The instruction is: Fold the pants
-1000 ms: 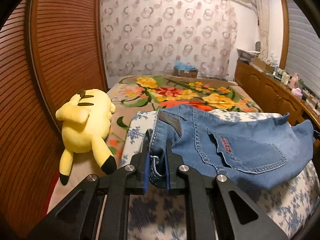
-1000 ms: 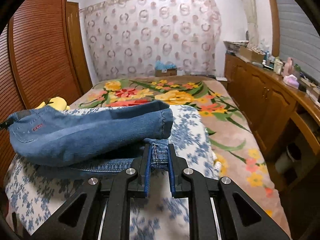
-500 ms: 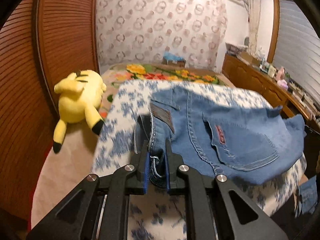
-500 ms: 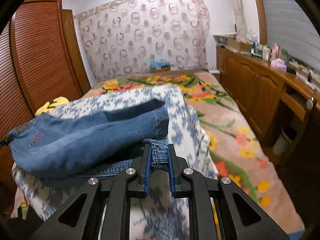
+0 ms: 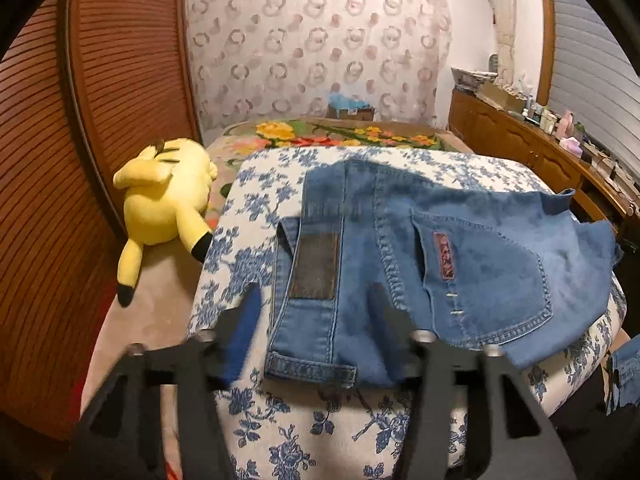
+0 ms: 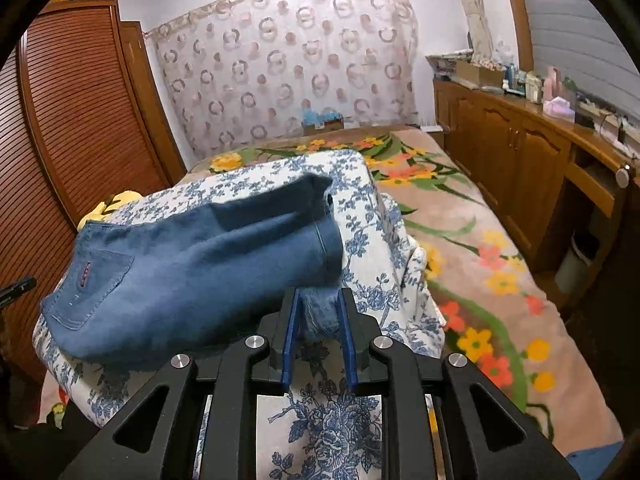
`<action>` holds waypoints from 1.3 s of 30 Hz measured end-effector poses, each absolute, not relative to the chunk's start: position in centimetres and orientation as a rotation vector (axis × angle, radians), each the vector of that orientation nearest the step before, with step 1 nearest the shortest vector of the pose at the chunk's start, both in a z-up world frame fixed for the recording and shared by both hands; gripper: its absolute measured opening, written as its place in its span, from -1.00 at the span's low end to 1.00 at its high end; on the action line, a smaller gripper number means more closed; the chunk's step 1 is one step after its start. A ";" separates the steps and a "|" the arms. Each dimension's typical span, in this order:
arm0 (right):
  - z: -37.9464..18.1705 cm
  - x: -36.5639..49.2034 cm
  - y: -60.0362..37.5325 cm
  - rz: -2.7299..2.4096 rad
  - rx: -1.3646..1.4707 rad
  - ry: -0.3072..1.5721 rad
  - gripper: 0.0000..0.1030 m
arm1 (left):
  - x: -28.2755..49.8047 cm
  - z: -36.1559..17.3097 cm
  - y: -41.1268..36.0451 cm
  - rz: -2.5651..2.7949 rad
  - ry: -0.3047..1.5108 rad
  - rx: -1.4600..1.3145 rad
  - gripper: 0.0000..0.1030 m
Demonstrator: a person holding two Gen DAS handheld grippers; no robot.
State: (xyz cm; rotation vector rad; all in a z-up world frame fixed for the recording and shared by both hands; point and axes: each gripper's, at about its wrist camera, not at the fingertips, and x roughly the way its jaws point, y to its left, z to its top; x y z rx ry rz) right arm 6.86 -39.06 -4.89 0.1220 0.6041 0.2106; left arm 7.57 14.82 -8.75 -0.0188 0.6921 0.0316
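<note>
Blue denim pants (image 5: pixel 420 264) folded on the blue-flowered white cloth (image 5: pixel 256 208), left gripper (image 5: pixel 314 312) spread wide astride the waistband, holding nothing, right gripper (image 6: pixel 318 312) slightly parted with hem fabric between its fingers, yellow plush toy (image 5: pixel 164 204) beside the cloth.

The jeans (image 5: pixel 460 256) are mid-blue denim with a dark brown waistband patch (image 5: pixel 314 266) and a small red pocket tab (image 5: pixel 445 256). They lie on a white cloth (image 5: pixel 260 200) printed with blue flowers. Beside it sits a yellow plush toy (image 5: pixel 164 204) with black-tipped feet, and the bedspread (image 6: pixel 480 264) is beige with orange and yellow blooms.
</note>
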 end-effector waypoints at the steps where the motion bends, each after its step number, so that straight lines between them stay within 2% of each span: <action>1: -5.0 6.5 -38.8 0.205 0.117 0.597 -0.61 | 7.6 -8.7 14.7 0.029 0.687 -0.017 0.30; 7: -4.8 5.9 -38.7 0.199 0.118 0.566 -0.35 | 8.4 -8.7 13.3 -0.005 0.675 -0.014 0.37; 13: -5.8 7.2 -38.0 0.199 0.111 0.591 -0.29 | 10.8 -9.4 11.9 -0.043 0.689 0.010 0.37; 17: -6.1 7.9 -38.0 0.195 0.112 0.604 -0.13 | 12.7 -9.4 12.2 -0.049 0.692 0.020 0.37; 28: -6.5 9.2 -37.7 0.212 0.098 0.628 -0.05 | 19.6 -9.2 14.8 -0.038 0.745 0.031 0.37; 39: -6.8 9.4 -37.4 0.224 0.096 0.636 -0.04 | 24.3 -12.4 15.6 -0.065 0.891 -0.013 0.36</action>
